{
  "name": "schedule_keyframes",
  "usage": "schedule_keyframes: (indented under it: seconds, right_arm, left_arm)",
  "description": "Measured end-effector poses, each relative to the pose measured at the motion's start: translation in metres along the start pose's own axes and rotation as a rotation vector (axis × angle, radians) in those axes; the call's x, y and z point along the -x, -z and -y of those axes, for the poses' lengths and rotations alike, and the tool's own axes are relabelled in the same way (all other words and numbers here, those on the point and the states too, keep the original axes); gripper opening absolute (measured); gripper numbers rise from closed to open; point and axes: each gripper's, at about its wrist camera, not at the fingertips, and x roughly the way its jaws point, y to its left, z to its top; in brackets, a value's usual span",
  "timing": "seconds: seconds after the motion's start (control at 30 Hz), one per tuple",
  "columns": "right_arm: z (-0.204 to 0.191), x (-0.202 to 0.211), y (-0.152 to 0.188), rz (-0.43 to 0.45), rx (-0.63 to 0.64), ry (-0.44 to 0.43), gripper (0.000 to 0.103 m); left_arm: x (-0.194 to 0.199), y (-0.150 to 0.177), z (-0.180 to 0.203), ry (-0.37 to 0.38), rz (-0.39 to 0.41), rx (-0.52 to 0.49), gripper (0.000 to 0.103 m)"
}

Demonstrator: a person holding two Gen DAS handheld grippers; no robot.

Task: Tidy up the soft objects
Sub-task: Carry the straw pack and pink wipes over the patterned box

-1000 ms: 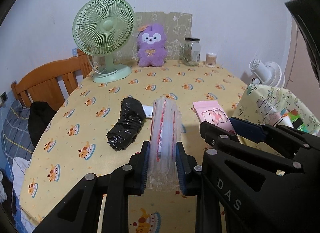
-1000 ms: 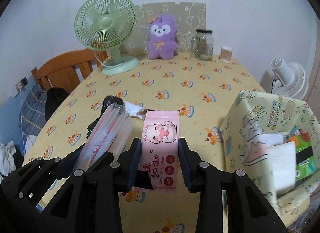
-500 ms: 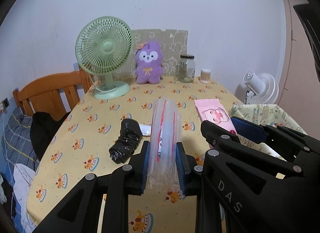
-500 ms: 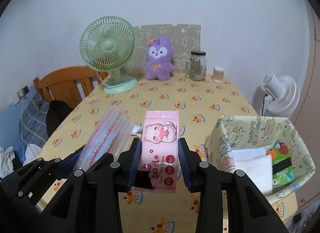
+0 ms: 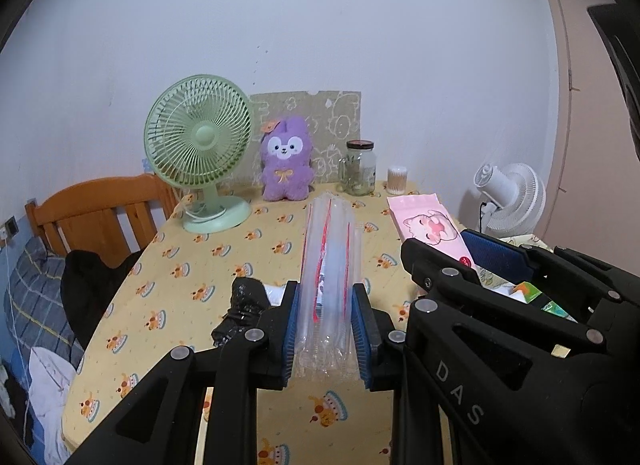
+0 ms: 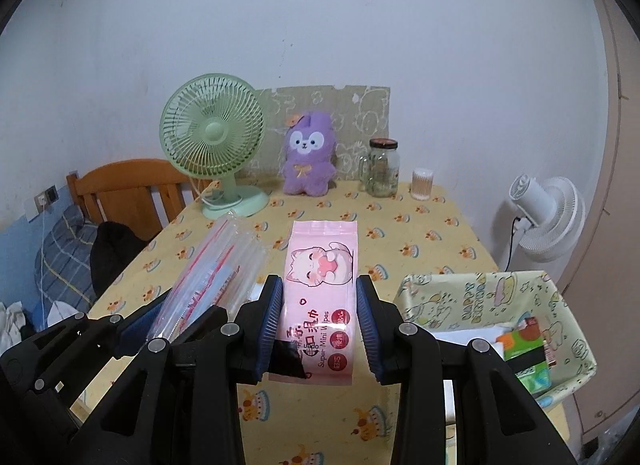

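My left gripper [image 5: 326,329] is shut on a clear plastic pack with red stripes [image 5: 330,261], held up above the yellow tablecloth. My right gripper [image 6: 319,321] is shut on a pink wet-wipes pack with a cat picture [image 6: 322,277], also lifted off the table. Each wrist view shows the other gripper's load: the wipes pack [image 5: 428,225] to the right, the clear pack [image 6: 208,281] to the left. A crumpled black plastic bag [image 5: 240,309] lies on the table by my left gripper. A patterned fabric bin [image 6: 496,297] stands at the right, holding tissues and a green packet.
At the table's far edge stand a green desk fan [image 5: 200,153], a purple plush bunny [image 5: 286,163], a glass jar [image 5: 360,167] and a cotton-swab tub [image 5: 397,178]. A wooden chair [image 5: 100,209] with dark clothing stands left. A white floor fan [image 6: 548,217] stands right.
Both grippers have risen with their packs and now look more level; the table has dropped lower in both views. The black bag has stayed on the table.
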Motion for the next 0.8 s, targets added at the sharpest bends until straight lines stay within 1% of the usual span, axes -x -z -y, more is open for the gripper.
schedule_keyframes:
  seconds: [0.3,0.8]
  right_arm:
    - [0.02,0.008,-0.006,0.031,-0.017,0.021,0.04]
    - [0.068,0.017,-0.007,0.061,-0.048,0.084,0.04]
  left_arm:
    - [-0.001,-0.009,0.021,0.019,0.025,-0.022,0.024]
    - [-0.01,-0.02,0.069,0.081,0.053,-0.059,0.024]
